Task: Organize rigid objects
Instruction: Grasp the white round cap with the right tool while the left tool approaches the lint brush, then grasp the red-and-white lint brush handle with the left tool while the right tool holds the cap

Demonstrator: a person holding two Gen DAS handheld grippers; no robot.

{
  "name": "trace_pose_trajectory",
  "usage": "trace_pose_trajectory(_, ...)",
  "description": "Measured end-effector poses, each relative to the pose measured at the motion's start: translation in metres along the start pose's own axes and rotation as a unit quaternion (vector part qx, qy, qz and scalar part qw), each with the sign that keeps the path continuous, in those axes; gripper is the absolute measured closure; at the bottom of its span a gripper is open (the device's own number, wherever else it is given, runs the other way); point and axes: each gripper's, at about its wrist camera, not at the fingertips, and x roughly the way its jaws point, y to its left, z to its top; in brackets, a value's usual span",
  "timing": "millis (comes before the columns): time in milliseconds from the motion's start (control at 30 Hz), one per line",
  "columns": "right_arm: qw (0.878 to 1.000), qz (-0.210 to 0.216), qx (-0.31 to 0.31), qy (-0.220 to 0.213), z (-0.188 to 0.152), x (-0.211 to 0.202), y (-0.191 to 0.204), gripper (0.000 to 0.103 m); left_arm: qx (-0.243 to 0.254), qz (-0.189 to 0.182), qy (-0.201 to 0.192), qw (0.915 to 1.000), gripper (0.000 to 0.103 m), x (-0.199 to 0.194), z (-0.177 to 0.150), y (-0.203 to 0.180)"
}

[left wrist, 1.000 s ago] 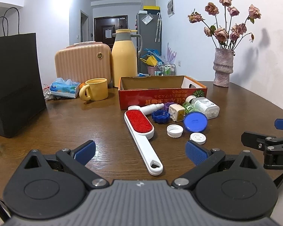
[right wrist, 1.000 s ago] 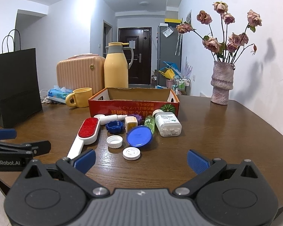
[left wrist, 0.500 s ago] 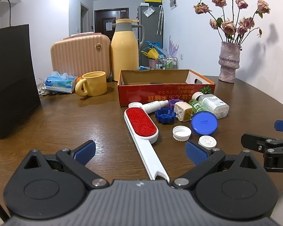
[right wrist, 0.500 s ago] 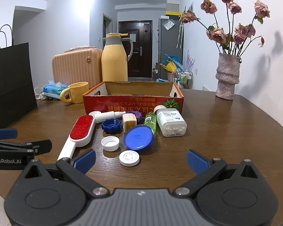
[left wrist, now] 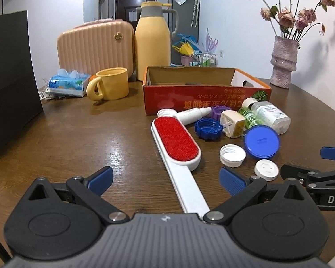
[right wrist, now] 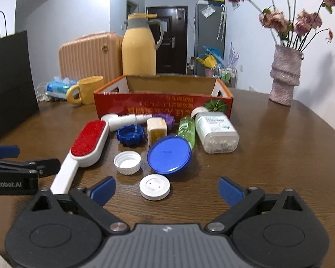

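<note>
My left claw (left wrist: 165, 179) is wide open over the brown tabletop (left wrist: 78, 138). The white handle of the lint brush (left wrist: 176, 143) lies between its blue pads, but they do not touch it.

My right claw (right wrist: 166, 188) is open too. Its jaws have just been closing a little, and they hold nothing. A small white cap (right wrist: 154, 187) sits between its pads, untouched.

Past the cap lie a ridged white cap (right wrist: 127, 159), a big blue lid (right wrist: 169, 154), a dark blue cap (right wrist: 130, 135), a green bottle (right wrist: 187, 129) and a pill bottle (right wrist: 216, 132). The red box (right wrist: 163, 107) stands open behind them, near the yellow mug (right wrist: 87, 90).
</note>
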Motion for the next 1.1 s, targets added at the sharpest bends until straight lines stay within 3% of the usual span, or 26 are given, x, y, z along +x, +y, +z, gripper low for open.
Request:
trace_pose_trajectory(233, 0.999, 0.009, -0.010, 0.032, 0.002, 0.032, 0.004, 0.020, -0.012, 0.006, 0.023, 0.9997, 0.000, 0.022, -0.002, 0.008)
trace_pose_trajectory(300, 0.999, 0.011, -0.013, 0.037, 0.002, 0.039, 0.005, 0.030, -0.015, 0.007, 0.027, 0.9995, 0.000, 0.026, -0.003, 0.010)
trace_pose_trajectory(567, 0.998, 0.027, -0.019, 0.054, 0.002, 0.055, 0.007, 0.050, -0.020, 0.010, 0.035, 0.9991, 0.000, 0.034, -0.002, 0.012)
trace_pose_trajectory(667, 0.998, 0.034, -0.019, 0.050, 0.002, 0.055, 0.006, 0.064, -0.019, 0.010, 0.036, 0.9991, 0.000, 0.035, -0.001, 0.012)
trace_pose_trajectory(1100, 0.998, 0.057, -0.002, 0.018, 0.003, 0.039, -0.006, 0.065, -0.014, 0.015, 0.039, 0.9990, 0.000, 0.039, 0.006, 0.004)
